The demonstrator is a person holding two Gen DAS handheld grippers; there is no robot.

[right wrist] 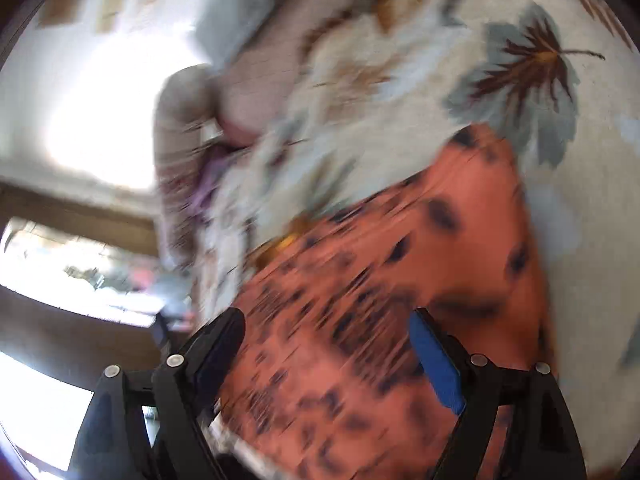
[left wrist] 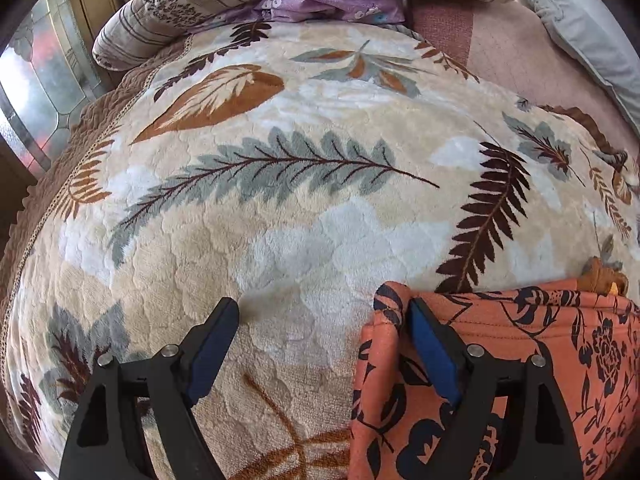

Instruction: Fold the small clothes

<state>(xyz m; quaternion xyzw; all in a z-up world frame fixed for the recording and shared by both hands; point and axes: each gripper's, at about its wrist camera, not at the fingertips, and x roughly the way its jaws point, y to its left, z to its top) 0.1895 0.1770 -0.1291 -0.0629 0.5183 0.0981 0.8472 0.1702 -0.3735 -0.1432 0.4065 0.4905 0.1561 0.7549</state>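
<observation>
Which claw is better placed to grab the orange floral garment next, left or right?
Left, probably. The left claw is open with the orange floral garment's folded edge beside its right finger. The right claw is open over the cloth, but its view is motion-blurred.

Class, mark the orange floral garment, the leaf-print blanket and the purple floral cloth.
orange floral garment [left wrist: 520, 344]: left wrist view, on its folded upper layer.
leaf-print blanket [left wrist: 288, 168]: left wrist view, on the grey-green fern.
purple floral cloth [left wrist: 332, 6]: left wrist view, on its middle, under the striped bolster.
</observation>
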